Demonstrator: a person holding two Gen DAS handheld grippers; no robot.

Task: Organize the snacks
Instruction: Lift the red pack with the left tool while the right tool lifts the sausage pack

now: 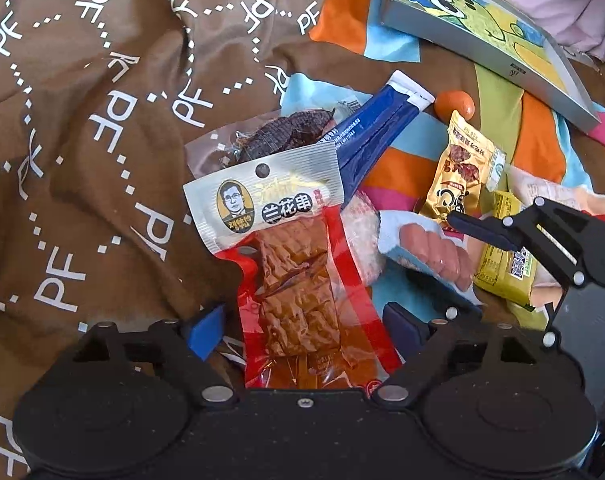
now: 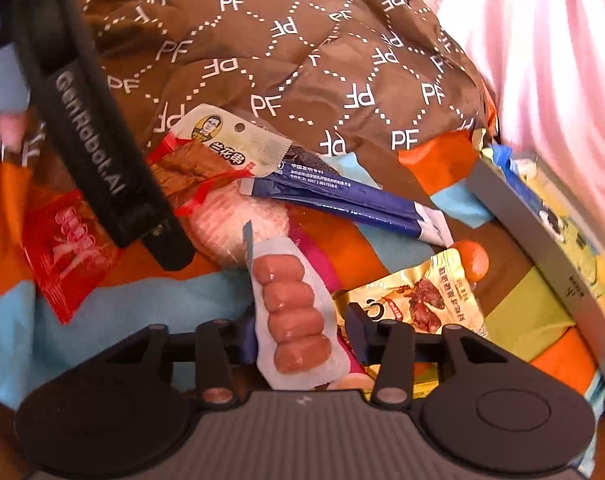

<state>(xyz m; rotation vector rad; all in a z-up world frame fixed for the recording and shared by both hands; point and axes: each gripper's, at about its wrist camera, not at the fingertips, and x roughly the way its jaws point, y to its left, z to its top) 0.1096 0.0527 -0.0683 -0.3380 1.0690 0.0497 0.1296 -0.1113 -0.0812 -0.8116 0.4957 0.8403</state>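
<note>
My left gripper (image 1: 304,328) is open, its blue fingers either side of a red tofu-strip packet (image 1: 298,280) with a white header. That packet lies on a clear packet of dark snack (image 1: 270,140) and a blue packet (image 1: 374,136). My right gripper (image 2: 302,332) is shut on a white packet of small sausages (image 2: 294,312), which sticks out forward. In the left wrist view the right gripper (image 1: 474,228) comes in from the right over the same sausage packet (image 1: 434,252). The right wrist view shows the tofu-strip packet (image 2: 218,140) beside the left gripper's black body (image 2: 102,152).
A gold packet (image 1: 458,172), a yellow packet (image 1: 502,264), a small orange ball (image 1: 454,104), a round pink-white wrapped snack (image 2: 230,224) and a red sachet (image 2: 62,252) lie on striped cloth. A grey box with a cartoon lid (image 1: 482,40) sits at the right. A brown quilt (image 1: 82,120) lies behind.
</note>
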